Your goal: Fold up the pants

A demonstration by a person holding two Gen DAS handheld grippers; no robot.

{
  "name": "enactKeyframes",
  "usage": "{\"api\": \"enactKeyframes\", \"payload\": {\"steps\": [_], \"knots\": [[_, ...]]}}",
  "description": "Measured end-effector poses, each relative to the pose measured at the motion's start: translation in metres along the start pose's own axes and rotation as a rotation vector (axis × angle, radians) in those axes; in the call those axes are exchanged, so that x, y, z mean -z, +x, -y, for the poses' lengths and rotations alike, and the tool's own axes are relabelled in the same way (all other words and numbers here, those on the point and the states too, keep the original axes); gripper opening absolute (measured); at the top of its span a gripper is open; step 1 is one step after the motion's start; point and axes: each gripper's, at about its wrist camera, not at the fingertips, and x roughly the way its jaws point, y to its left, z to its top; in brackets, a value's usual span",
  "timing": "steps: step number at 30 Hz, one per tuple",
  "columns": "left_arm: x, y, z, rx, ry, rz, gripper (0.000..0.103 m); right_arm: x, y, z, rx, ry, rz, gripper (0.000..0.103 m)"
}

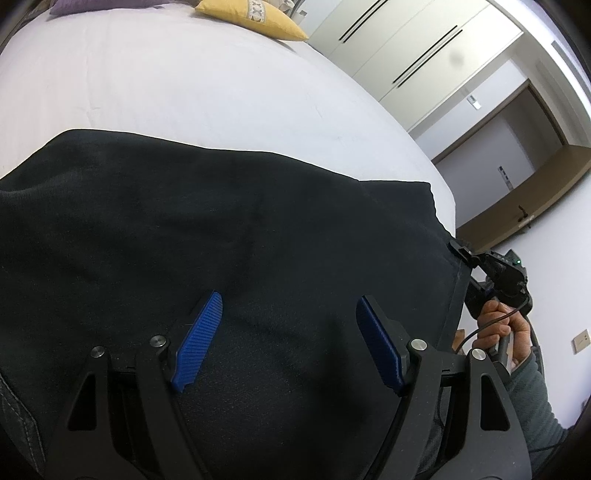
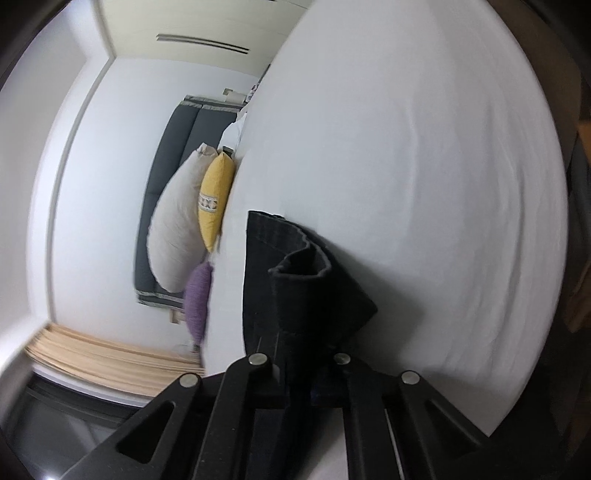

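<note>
Midway: pants (image 1: 229, 236) on bed (image 1: 184, 92), fold in hand.
Right gripper (image 2: 306, 373) clamped on hem, lifted; left gripper (image 1: 288, 332) spread wide above cloth, grasping nothing. Next, probably: carry hem across, lay flat.

Fingertips buried in cloth
The right gripper (image 2: 306, 373) is hiding its fingertips inside the black pants (image 2: 295, 280); the far pillows (image 2: 177, 221) are blurring.

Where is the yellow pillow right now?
The yellow pillow lies at the far end of the white bed, top of the left wrist view; the right wrist view shows it between a beige pillow and the mattress.
</note>
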Motion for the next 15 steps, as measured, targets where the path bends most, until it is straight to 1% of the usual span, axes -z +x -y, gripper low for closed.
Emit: {"api": "enactKeyframes", "payload": {"steps": [2,4,5,7,8,9,10,11,12,13,14,15], "knots": [[0.000,-0.001,-0.001,0.004,-0.004,0.002,0.074,0.002,0.002,-0.021,0.041,-0.082,0.006,0.007],[0.000,-0.002,-0.002,0.009,-0.011,0.004,0.074,0.010,0.005,-0.052,0.088,-0.208,0.003,0.007],[0.000,-0.003,-0.003,0.011,-0.015,0.005,0.074,0.018,0.007,-0.071,0.109,-0.295,-0.005,0.007],[0.000,-0.004,-0.005,0.021,-0.028,0.009,0.074,0.049,0.017,-0.115,0.141,-0.526,-0.051,0.007],[0.000,-0.005,-0.006,0.026,-0.034,0.011,0.074,0.077,0.025,-0.140,0.157,-0.690,-0.093,0.007],[-0.001,-0.006,-0.007,0.035,-0.046,0.013,0.074,0.103,0.032,-0.157,0.175,-0.826,-0.131,0.007],[-0.001,-0.007,-0.009,0.046,-0.059,0.014,0.074,0.141,0.043,-0.174,0.205,-1.015,-0.184,0.007],[-0.002,-0.008,-0.012,0.059,-0.077,0.014,0.074,0.178,0.052,-0.183,0.241,-1.193,-0.225,0.007],[-0.003,-0.010,-0.014,0.071,-0.095,0.015,0.075,0.210,0.059,-0.184,0.277,-1.339,-0.256,0.007],[-0.004,-0.012,-0.016,0.083,-0.119,0.015,0.075,0.238,0.068,-0.181,0.313,-1.450,-0.286,0.006],[-0.005,-0.015,-0.020,0.096,-0.152,0.015,0.075,0.254,0.073,-0.175,0.328,-1.488,-0.313,0.006],[-0.006,-0.017,-0.022,0.104,-0.176,0.016,0.075,0.263,0.080,-0.167,0.343,-1.477,-0.332,0.006]]}}
